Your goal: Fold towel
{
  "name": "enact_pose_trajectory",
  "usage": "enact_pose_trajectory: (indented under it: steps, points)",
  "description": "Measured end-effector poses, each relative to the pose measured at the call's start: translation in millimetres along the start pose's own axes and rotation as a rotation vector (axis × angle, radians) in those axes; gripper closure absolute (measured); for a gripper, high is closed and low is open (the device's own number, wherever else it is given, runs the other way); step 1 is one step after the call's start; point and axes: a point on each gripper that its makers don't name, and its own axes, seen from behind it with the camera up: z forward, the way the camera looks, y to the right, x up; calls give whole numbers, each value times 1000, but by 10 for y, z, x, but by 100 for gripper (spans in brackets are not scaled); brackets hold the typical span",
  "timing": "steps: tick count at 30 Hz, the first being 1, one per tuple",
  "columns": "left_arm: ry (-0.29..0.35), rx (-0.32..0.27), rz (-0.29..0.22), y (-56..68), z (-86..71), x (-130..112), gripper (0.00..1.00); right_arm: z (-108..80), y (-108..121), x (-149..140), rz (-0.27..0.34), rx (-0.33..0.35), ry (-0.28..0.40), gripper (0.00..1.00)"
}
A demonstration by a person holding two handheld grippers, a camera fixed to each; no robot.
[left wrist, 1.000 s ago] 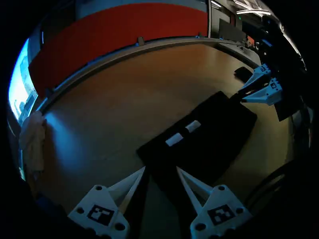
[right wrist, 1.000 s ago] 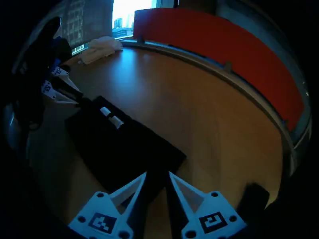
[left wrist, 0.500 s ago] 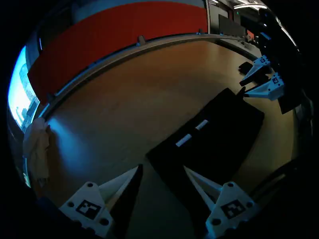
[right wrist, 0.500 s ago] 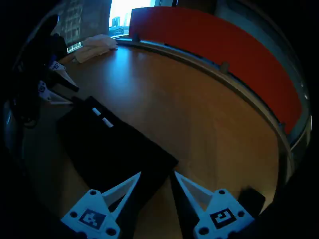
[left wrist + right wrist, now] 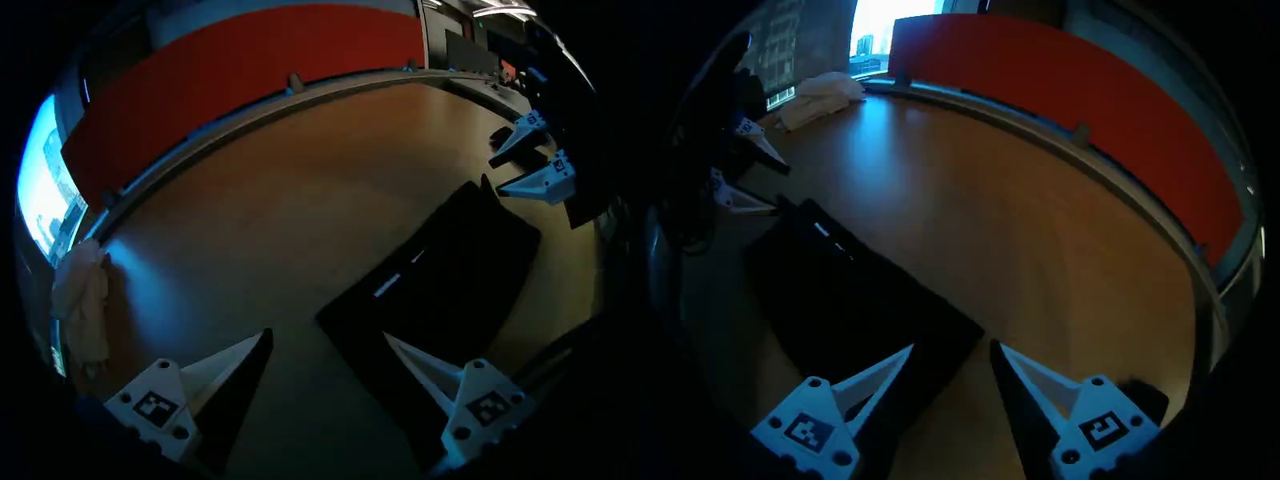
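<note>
My left gripper [image 5: 326,340] is spread wide and has hold of nothing; the near corner of the black towel [image 5: 448,272] pokes into the gap between its fingers, and the right-hand finger overlaps the towel's edge, though I can't tell whether it touches the cloth or hovers over it. The gripper points forward and down across the wooden table [image 5: 264,208]. Over on the right gripper view, my right gripper [image 5: 952,348] is parted too, less widely, and empty, with the opposite corner of the towel lying just ahead of its tips and running under the left-hand finger. So the two grippers sit at opposite ends of the towel, facing each other: from the right gripper view I see the left one far off at the towel's other corner, fingers apart, and the arm behind it is too dark to make out. The towel lies flat on the table as a long dark rectangle, with small white tags [image 5: 388,284] showing along its long edge. Beyond it the tabletop runs to a curved rim backed by a red partition [image 5: 240,64]. A pale cloth [image 5: 820,92] is heaped at the table's far edge, beside a bright window [image 5: 880,24].
</note>
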Motion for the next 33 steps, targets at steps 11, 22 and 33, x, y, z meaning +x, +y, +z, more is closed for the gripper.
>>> enact_pose_trajectory:
  steps: [11,22,33]
  points:
    - [27,-9,-56,-5,-201,39,10,-167,-73,-35,35,0,16,29]
    - [28,-15,-91,115,-459,-148,10,-440,-266,-192,53,9,23,29]
    - [28,-11,-126,188,-628,-292,10,-600,-403,-288,67,16,32,29]
